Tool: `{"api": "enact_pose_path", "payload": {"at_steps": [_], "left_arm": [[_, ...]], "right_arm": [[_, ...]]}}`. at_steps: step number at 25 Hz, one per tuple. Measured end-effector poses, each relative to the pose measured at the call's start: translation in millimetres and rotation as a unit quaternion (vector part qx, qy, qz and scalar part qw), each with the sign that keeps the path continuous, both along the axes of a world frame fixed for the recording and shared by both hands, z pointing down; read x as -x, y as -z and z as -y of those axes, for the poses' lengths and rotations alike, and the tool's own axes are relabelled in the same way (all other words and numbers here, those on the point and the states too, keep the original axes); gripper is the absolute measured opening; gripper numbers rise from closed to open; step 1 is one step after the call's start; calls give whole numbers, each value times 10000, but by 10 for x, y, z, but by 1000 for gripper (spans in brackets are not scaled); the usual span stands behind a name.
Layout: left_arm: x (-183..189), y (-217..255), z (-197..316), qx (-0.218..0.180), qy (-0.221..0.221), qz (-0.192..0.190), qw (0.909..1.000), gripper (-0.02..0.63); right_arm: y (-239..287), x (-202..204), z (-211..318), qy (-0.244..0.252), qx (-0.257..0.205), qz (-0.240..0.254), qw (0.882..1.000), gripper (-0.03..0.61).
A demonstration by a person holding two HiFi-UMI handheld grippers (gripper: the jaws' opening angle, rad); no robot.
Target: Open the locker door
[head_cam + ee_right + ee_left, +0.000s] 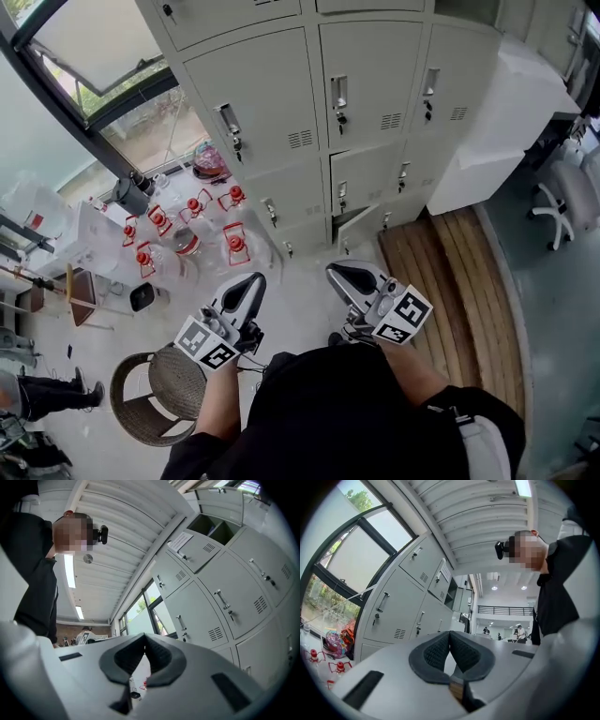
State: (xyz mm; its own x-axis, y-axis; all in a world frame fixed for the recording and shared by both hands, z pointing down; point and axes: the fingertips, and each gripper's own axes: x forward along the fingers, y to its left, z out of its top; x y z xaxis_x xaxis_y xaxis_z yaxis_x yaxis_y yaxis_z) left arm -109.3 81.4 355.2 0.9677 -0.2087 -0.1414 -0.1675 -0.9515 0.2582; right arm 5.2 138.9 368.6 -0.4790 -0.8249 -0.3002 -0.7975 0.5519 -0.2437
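Note:
A bank of grey lockers [309, 103] stands ahead, each door with a metal handle [230, 127] and a lock. A small bottom door [361, 228] is ajar; the doors above look closed. My left gripper [249, 286] and right gripper [343, 274] are held low in front of the person's body, well short of the lockers and pointing toward them. Both are shut, fingertips together, with nothing held. In the left gripper view the left gripper [450, 633] shows locker doors [389, 609] off to its left. In the right gripper view the right gripper [144, 636] shows locker doors [220, 597] to its right.
Several clear jugs with red caps [187, 225] stand on the floor left of the lockers, under a window [103, 47]. A wicker stool [150, 394] is near my left side. A wooden platform [450, 281], a white cabinet [511, 122] and an office chair [562, 202] lie right.

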Motion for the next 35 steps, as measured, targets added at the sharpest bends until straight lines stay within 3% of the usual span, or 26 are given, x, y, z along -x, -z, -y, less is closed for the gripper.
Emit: {"api": "enact_pose_path", "payload": {"at_steps": [7,15,26,31,35], "left_arm": [[-202,-31,249,-97,123,251,9996,15],[-165,-84,746,-114,306,402,9987,15],[-174,-98,2087,-145,198,146,9996,15],[-110,-17,2518,-200,143,-9,9997,15],[-80,1,2803,-213,120,-65,9997,15]], "right_arm": [[-14,-72,358,201,-47,-113,9997,12],[-151,-98,869,174,239,-171,9994,14],[28,-70,2021,11,249,-570,9981,17],[227,14,2489,-168,155,-856,9961,67],[352,16,2777,-280,113,-1045,9941,72]]}}
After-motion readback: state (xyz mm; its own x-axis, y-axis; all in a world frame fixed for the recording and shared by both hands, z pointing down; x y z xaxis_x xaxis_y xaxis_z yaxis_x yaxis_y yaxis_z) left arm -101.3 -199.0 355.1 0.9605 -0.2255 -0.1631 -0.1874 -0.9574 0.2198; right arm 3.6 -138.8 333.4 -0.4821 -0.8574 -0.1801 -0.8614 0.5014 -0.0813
